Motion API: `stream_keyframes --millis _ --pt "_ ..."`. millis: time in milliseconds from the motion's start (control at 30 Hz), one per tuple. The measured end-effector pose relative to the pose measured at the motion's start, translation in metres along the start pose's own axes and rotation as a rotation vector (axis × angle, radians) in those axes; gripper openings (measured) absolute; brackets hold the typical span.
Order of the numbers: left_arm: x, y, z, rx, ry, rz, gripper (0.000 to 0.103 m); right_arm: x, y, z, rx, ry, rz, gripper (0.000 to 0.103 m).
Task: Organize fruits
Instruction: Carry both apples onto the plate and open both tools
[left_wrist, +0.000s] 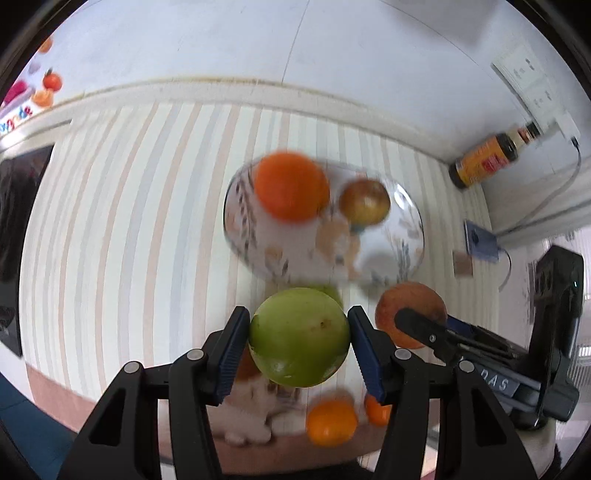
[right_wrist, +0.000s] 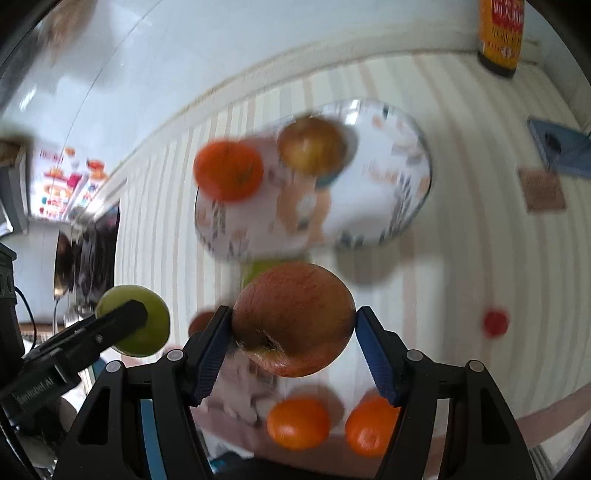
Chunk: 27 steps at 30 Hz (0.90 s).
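Item one: the left gripper (left_wrist: 299, 338), which we held pointing steeply down over the striped tablecloth (left_wrist: 129, 221), had its blue pads pressed against both sides of a green apple (left_wrist: 299, 336), lifted clear of the cloth.

Item two: the right gripper (right_wrist: 293, 334), just beside the left one, was clamped in the same way on a red apple (right_wrist: 293, 319), stem end towards the camera. In the left wrist view this apple (left_wrist: 410, 306) showed to the right of the green one, partly behind a black finger; in the right wrist view the green apple (right_wrist: 135, 321) showed at lower left.

Item three: a patterned plate (left_wrist: 406, 236) lay on the cloth beyond both grippers. On it we recorded one orange (left_wrist: 291, 186) at the left and one yellow-red apple (left_wrist: 365, 201) at its right; the two sat near each other at the far rim. The picture was blurred there, so we could not tell whether they touched.

Item four: two further oranges (right_wrist: 297, 422) lay at the near edge of the table, below the held fruit, side by side.

Item five, sundry: a small red object (right_wrist: 496, 323) on the cloth to the right, too blurred to identify; a dark bottle with a yellow label (left_wrist: 484, 160) at the far right corner against the wall; a blue device (left_wrist: 480, 240) with a cable near it.
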<state>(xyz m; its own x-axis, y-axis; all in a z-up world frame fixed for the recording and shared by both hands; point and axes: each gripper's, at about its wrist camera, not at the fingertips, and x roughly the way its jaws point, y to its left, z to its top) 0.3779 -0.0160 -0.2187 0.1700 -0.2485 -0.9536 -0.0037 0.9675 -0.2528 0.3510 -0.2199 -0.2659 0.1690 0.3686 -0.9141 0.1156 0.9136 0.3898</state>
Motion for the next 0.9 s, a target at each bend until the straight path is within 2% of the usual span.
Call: stream_keyframes --millis 100,267,433,600,667,700,733,767,800,900 --pt "0.018 0.003 0.029 -0.023 0.021 0.016 0.053 0.014 0.005 0.024 -0.006 -0.008 -0.006 0.07" --pt "0.057 0.018 0.051 -0.083 0.076 0.018 0.053 0.047 0.01 0.052 -0.026 0.017 -0.016 0.07" --pt "0.084 0.024 0.056 -0.114 0.148 0.011 0.053 0.073 0.015 0.059 -0.039 0.05 -0.022 0.07" --pt "0.094 0.019 0.055 -0.106 0.164 0.03 0.053 0.084 0.011 0.064 -0.011 0.066 0.0 0.072" --pt "0.094 0.02 0.055 -0.111 0.165 0.028 0.053 0.084 0.009 0.065 -0.004 0.075 0.019 0.077" --pt "0.093 0.021 0.055 -0.115 0.157 0.026 0.054 0.082 0.009 0.066 -0.005 0.077 0.021 0.089" --pt "0.09 0.023 0.057 -0.111 0.148 0.021 0.064 0.08 0.009 0.066 -0.004 0.075 0.022 0.096" --pt "0.089 0.022 0.058 -0.106 0.144 0.023 0.071 0.077 0.009 0.066 -0.003 0.07 0.023 0.096" --pt "0.084 0.022 0.059 -0.099 0.134 0.032 0.085 0.074 0.01 0.066 -0.004 0.069 0.017 0.096" --pt "0.074 0.023 0.06 -0.088 0.11 0.05 0.087 0.061 0.012 0.064 -0.015 0.058 -0.021 0.096"
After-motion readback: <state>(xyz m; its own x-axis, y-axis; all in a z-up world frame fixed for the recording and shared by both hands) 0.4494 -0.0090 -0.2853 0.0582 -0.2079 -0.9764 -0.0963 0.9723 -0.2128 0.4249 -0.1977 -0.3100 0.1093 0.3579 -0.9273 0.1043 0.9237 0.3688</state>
